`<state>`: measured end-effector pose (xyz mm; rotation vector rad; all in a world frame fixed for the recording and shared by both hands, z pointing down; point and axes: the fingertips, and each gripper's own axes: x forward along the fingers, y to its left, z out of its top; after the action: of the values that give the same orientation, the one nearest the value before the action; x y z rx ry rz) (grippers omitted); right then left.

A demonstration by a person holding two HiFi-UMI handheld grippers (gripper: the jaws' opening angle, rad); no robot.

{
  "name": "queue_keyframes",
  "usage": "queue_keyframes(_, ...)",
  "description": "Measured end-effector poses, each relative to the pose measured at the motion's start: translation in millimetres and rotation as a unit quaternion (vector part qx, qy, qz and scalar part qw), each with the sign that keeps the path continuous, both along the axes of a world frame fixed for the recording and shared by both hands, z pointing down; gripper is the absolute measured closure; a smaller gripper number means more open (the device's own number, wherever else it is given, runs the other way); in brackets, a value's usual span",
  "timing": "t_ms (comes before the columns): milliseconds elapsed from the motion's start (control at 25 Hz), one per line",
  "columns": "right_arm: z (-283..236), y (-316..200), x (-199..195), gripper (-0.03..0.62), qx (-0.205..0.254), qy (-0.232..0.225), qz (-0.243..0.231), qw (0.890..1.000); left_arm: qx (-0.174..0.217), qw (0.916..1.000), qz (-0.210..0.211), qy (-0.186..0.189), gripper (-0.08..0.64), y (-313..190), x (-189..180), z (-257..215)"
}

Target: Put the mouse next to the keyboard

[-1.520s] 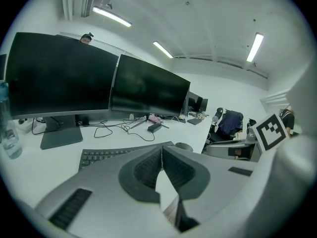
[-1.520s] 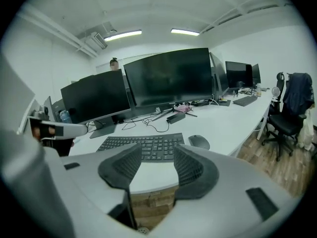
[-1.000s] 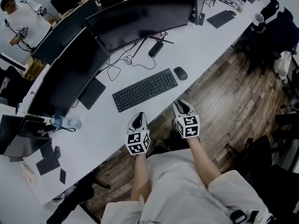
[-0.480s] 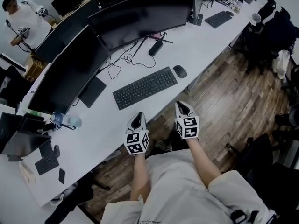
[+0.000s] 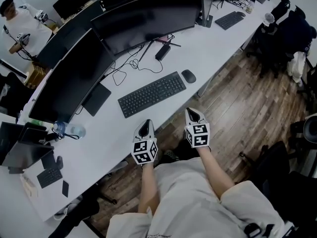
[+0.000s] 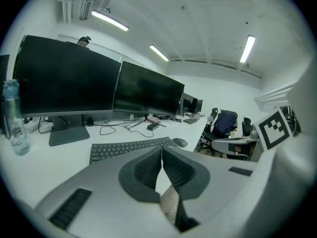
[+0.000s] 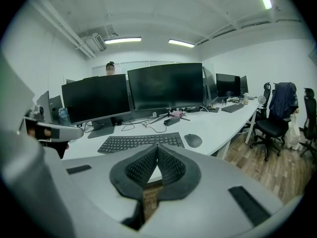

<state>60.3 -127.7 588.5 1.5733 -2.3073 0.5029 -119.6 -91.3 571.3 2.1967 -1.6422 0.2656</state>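
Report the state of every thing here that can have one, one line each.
left gripper: fingers shut, empty
right gripper: fingers shut, empty
keyboard: flat on desk, untouched
mouse: on desk beside keyboard's right end, untouched
left monitor: screen dark
right monitor: screen dark
water bottle: upright

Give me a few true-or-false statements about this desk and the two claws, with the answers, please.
1. The mouse lies on the white desk at the right end of the keyboard. True.
2. The right claw is gripping the mouse. False: it is shut on nothing and held back at the desk's near edge, apart from the mouse.
3. The left claw is shut and empty. True.
4. A water bottle stands between the keyboard and the mouse. False: it is far off to the left, near the end of the left monitor.
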Motion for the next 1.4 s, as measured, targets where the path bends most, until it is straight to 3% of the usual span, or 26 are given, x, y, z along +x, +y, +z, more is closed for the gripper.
queue_keyframes(1400,-4.1,-2.5,-11.2,0.591,0.01,0.017,-0.017,1.0,0.003,1.0,0.004,-0.001,0.535,-2.2,-7.7,-1.4)
